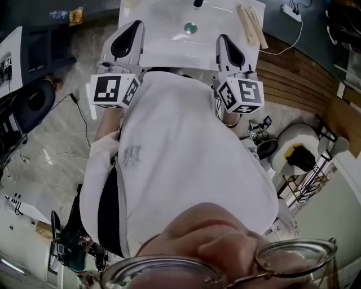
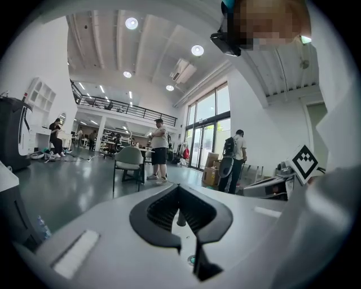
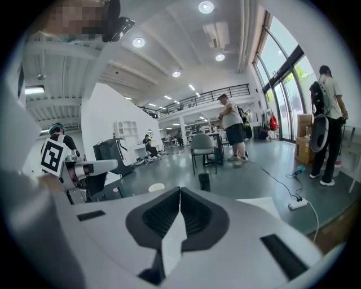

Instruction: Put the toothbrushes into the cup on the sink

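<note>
Both grippers are held up in front of the person's chest at the near edge of the white sink (image 1: 163,42). My left gripper (image 1: 135,27) has its jaws closed tip to tip with nothing between them, as the left gripper view (image 2: 179,187) also shows. My right gripper (image 1: 223,39) is shut and empty too (image 3: 180,191). Pale toothbrushes (image 1: 251,23) lie on the sink's right rim, beyond the right gripper. A dark upright item (image 3: 204,181) stands at the sink's far edge; whether it is the cup or a tap I cannot tell.
The drain (image 1: 190,27) sits mid-basin. A white power strip (image 1: 290,10) with its cable lies on the floor to the right, near wooden slats (image 1: 299,73). Dark equipment (image 1: 31,101) stands at the left. Several people (image 2: 159,148) and a chair (image 2: 129,161) occupy the hall beyond.
</note>
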Motion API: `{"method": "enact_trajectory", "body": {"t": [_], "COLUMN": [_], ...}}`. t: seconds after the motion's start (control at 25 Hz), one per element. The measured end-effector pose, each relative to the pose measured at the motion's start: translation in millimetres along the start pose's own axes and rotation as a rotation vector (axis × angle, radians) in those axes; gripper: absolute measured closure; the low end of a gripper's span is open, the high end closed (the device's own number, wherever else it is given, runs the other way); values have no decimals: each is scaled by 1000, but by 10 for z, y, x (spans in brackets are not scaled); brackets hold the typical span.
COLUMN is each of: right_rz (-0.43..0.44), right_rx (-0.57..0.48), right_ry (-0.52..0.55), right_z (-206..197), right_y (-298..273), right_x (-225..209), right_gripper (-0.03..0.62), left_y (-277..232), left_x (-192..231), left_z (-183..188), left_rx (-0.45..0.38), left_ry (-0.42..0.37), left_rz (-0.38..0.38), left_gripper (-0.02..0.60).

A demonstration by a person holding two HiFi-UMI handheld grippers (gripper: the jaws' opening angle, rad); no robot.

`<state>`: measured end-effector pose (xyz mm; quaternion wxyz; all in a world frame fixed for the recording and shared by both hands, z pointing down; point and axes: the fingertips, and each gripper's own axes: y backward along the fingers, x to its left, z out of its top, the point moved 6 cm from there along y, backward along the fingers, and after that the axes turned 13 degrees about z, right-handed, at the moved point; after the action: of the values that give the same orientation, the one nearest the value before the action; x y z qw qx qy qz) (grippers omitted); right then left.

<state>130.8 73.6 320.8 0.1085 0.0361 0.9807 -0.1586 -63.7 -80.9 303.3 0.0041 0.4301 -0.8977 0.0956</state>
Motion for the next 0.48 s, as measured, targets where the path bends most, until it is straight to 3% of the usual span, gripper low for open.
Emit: {"method": "enact_trajectory", "body": {"t": [0.48], "right_rz": [-58], "right_rx": [12], "right_ry": [-35], "right_z": [-11], "right_y": [-329], "right_x": [145], "right_gripper": [585], "left_y": [-349], "left_x": [277], "left_z": [-104], "left_rx": [38], "left_ry": [23], "left_rz": [-102], "left_gripper": [572]}}
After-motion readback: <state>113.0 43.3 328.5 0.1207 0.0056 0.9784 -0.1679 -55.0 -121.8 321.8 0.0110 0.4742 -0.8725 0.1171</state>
